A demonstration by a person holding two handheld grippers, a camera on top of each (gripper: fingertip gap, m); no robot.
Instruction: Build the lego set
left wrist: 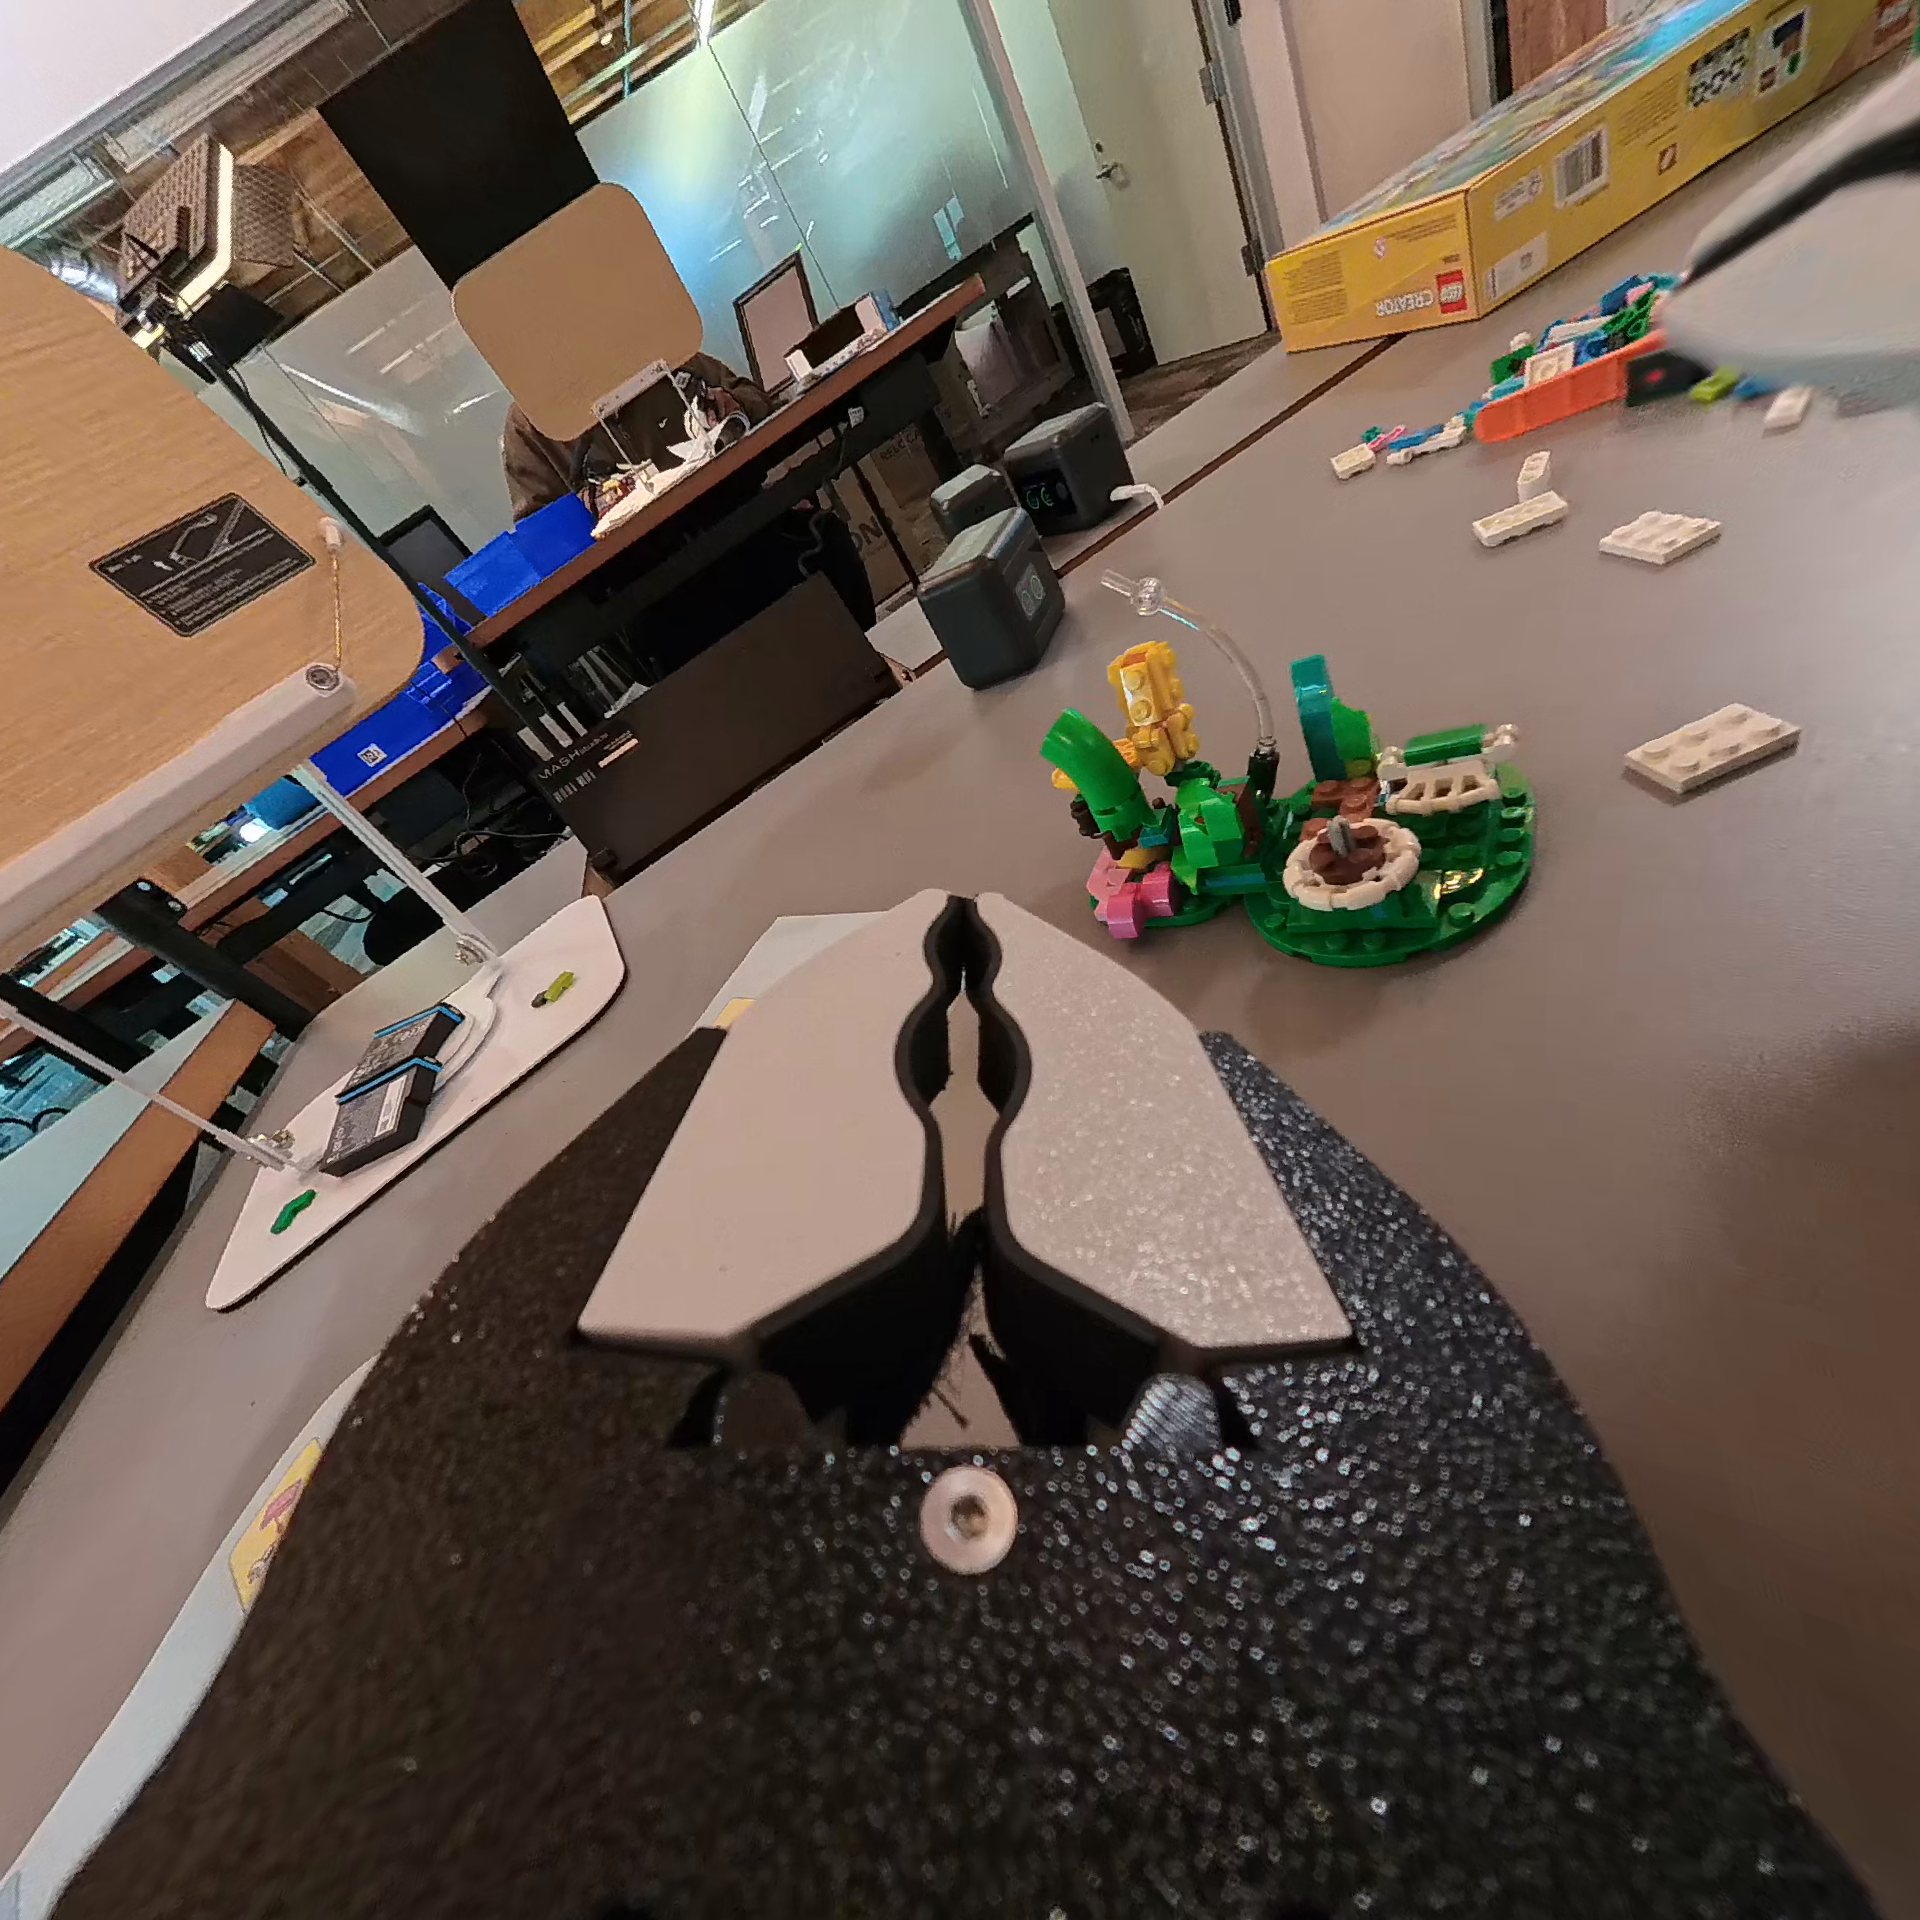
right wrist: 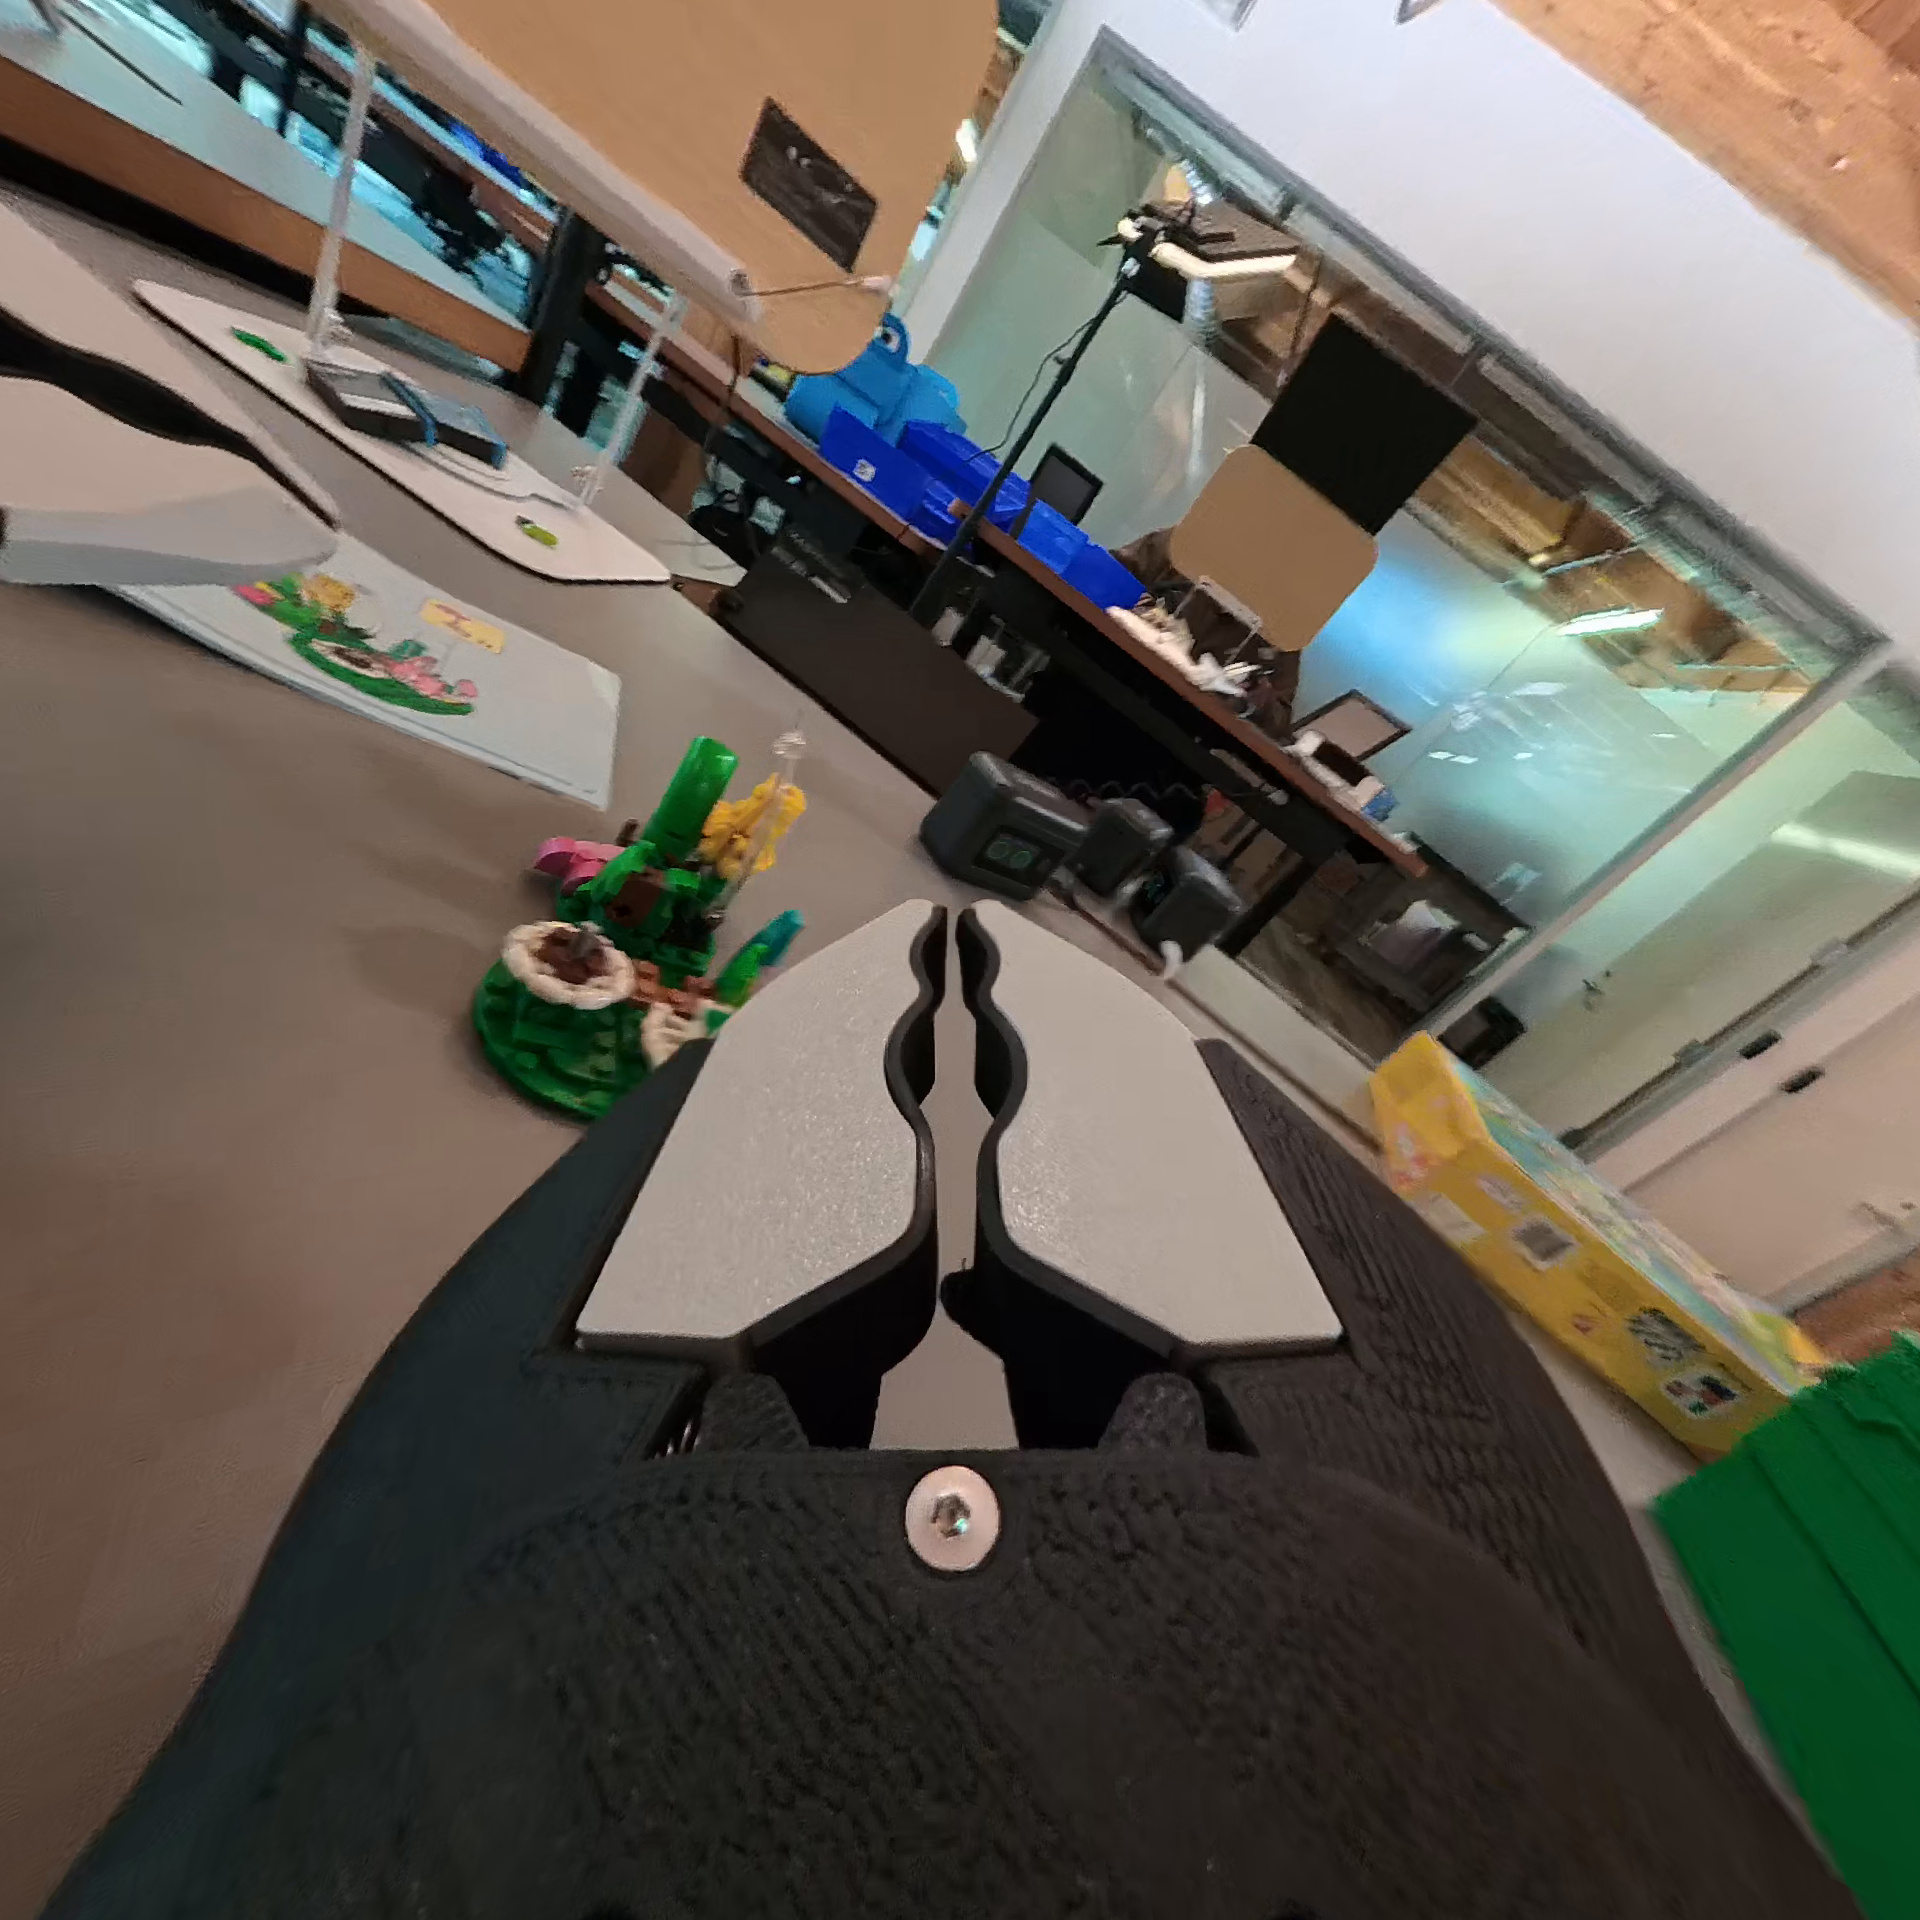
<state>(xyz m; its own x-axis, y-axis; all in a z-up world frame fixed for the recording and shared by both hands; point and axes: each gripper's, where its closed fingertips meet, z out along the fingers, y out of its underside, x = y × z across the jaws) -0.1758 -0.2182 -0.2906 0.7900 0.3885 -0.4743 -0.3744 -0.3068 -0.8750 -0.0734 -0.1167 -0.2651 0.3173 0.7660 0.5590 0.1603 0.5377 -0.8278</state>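
A part-built lego model (left wrist: 1299,831) stands on the grey table (left wrist: 1351,1143): round green bases, a white ring, a yellow flower, a clear curved rod. My left gripper (left wrist: 964,909) is shut and empty, short of the model and to its left. Loose white plates (left wrist: 1712,746) lie to the model's right, and a pile of coloured bricks (left wrist: 1558,374) lies farther back. My right gripper (right wrist: 951,920) is shut and empty, just right of the model (right wrist: 603,966). It also shows blurred in the left wrist view (left wrist: 1808,291), over the brick pile.
The open instruction booklet (right wrist: 416,665) lies left of the model, under the left gripper (right wrist: 156,499). A yellow lego box (left wrist: 1558,177) lies at the far edge. A white-based stand (left wrist: 416,1091) holds black batteries. Dark power units (right wrist: 997,842) sit beyond. A green ribbed object (right wrist: 1829,1558) is at right. Some 15 centimetres of space lies between my two pairs of fingers.
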